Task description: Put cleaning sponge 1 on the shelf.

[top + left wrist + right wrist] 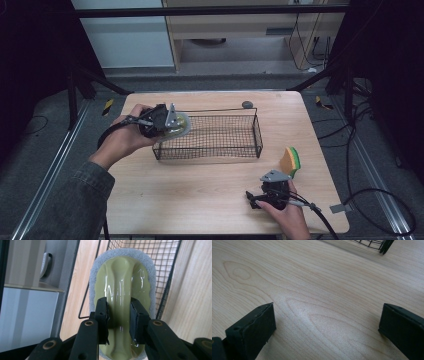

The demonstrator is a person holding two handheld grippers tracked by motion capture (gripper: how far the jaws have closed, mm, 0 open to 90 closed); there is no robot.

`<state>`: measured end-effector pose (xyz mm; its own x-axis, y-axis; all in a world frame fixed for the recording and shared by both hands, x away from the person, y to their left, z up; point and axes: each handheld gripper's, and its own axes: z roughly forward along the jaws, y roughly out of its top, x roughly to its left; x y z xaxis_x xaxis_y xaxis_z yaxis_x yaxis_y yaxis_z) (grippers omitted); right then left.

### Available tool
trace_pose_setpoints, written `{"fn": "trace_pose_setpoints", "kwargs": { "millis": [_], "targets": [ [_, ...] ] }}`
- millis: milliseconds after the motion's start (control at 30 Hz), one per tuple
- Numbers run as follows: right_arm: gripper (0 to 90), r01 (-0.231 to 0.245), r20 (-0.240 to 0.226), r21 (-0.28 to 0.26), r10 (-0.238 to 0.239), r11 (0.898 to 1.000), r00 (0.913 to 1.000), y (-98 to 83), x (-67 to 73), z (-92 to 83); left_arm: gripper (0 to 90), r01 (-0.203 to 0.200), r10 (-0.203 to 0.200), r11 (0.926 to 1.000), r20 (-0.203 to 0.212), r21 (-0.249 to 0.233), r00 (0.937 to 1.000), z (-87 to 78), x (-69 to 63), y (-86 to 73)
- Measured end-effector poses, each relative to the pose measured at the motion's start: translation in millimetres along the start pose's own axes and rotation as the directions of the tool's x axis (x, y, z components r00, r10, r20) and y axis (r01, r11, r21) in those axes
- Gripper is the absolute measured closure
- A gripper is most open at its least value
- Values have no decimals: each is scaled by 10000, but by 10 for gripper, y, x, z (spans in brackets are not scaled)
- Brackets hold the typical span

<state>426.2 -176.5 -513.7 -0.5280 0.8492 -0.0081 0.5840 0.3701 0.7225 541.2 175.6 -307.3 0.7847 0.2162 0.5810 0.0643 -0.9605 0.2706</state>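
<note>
A scrubber with an olive-green glossy handle and a grey pad rim (122,280) is clamped by its handle between the jaws of my left gripper (119,315). In the high view the left gripper (172,124) holds the scrubber (181,125) over the left end of a black wire basket (215,150). My right gripper (327,322) stands open just above the bare wooden table (312,277), near the front right edge, seen in the high view as the right gripper (252,197). A yellow and green sponge (290,161) stands on the table just beyond it.
A small dark grey round object (247,104) lies behind the basket at the table's far edge. Cables (370,200) trail off the table's right side onto the floor. A corner of the basket (377,243) lies far ahead of the right gripper.
</note>
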Motion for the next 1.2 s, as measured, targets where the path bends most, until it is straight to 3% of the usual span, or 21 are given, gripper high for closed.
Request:
{"fn": "trace_pose_setpoints", "kwargs": {
  "millis": [333, 1200],
  "targets": [
    [8, 5, -2, -3, -5, 10000, 10000, 2, -2, 2, 713, -97, 97, 10000, -56, -10, 9999, 79, 75, 97],
    [8, 34, -15, -9, -34, 10000, 10000, 4, -5, 4, 712, -201, 201, 9998, 38, 49, 9998, 275, 33, 107]
  ]
}}
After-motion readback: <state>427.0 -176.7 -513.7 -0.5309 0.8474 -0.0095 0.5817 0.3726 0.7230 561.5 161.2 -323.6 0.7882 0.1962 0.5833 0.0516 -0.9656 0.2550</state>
